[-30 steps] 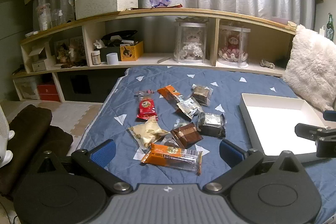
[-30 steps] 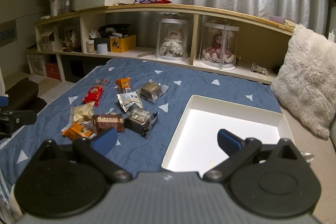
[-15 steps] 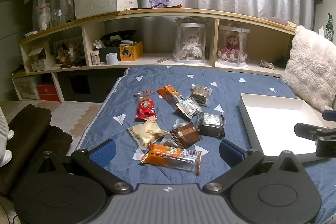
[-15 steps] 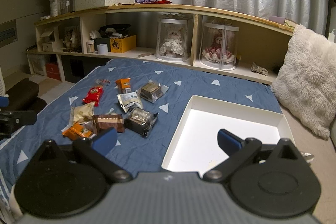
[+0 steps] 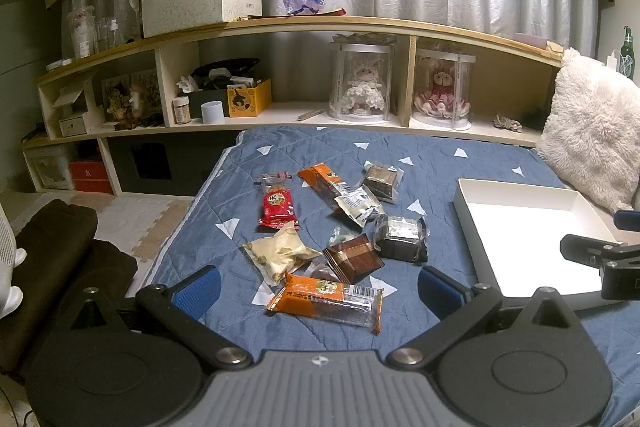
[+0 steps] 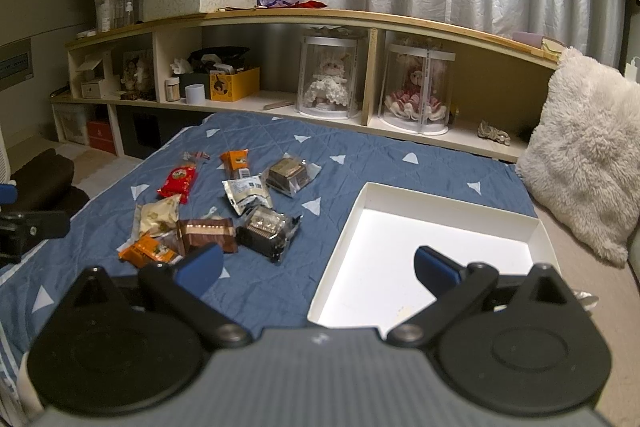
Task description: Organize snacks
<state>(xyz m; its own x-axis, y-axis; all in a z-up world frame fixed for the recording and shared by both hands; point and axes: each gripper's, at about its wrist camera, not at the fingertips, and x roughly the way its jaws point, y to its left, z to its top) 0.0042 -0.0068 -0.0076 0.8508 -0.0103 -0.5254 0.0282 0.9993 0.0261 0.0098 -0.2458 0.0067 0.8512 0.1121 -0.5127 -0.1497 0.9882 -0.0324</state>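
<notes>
Because the snacks overlap in a loose heap, closing on the orange-wrapped bar (image 5: 326, 301) could drag the brown packet (image 5: 352, 257) just beyond it. That bar lies between the spread, empty fingers of the left gripper (image 5: 318, 285). The right gripper (image 6: 318, 265), also spread and empty, hovers with the white tray (image 6: 536, 227) ahead on its right.
</notes>
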